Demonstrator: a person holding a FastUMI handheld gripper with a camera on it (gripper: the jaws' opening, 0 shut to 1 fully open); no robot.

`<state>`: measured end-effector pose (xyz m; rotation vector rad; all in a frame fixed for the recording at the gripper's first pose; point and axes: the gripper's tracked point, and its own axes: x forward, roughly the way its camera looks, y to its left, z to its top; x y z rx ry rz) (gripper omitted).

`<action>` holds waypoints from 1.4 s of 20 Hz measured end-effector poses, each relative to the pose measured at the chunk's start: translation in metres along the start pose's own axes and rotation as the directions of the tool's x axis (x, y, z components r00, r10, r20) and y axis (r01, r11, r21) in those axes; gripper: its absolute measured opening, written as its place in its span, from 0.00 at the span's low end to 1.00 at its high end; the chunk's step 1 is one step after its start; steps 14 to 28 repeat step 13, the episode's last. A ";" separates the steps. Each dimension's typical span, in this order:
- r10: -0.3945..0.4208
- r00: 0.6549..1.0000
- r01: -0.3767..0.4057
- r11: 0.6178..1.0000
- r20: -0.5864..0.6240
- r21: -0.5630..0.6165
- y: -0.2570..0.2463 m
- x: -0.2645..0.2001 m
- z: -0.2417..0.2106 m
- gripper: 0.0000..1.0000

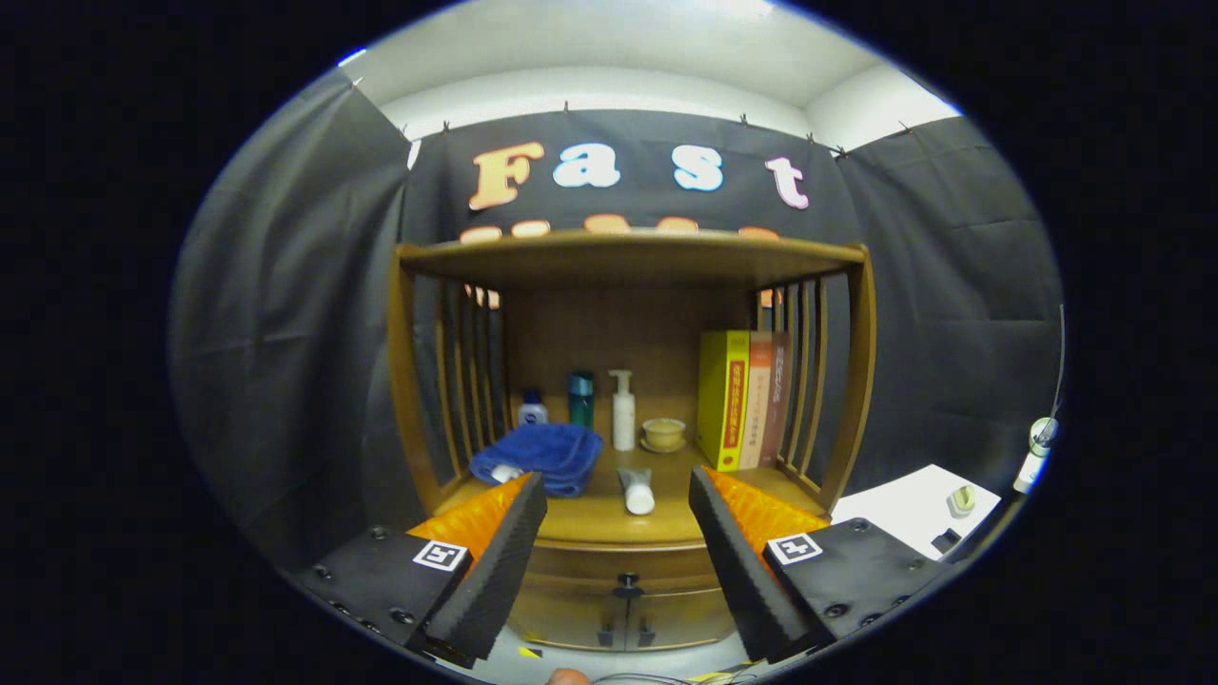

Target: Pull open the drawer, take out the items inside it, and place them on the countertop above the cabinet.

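Tongs (618, 495) stood wide open, holding nothing, w/ drawer (623, 571) shut just beyond. Tube (637, 491) & blue towel (540, 458) lay on desk (590, 521) above; fits start or end.

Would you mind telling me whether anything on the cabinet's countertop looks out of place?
A white tube lies flat near the countertop's front edge, while the bottles behind stand upright. A blue towel sits crumpled at the left. The gripper is open, holding nothing.

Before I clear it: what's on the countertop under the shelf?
On the countertop: blue towel, tube, three bottles, small bowl, books. Open gripper covers the front corners.
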<state>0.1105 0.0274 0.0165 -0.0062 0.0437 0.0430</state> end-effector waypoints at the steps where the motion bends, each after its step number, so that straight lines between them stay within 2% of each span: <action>1: 0.009 1.000 -0.009 1.000 0.013 0.004 0.006 -0.007 0.013 0.99; 4: 0.023 0.998 -0.022 1.000 0.063 -0.016 0.021 -0.021 0.046 0.99; 8: 0.054 0.994 -0.051 0.998 0.097 -0.034 0.039 -0.035 0.063 0.99; 28: 0.054 0.994 -0.053 0.998 0.098 -0.016 0.039 -0.039 0.061 0.99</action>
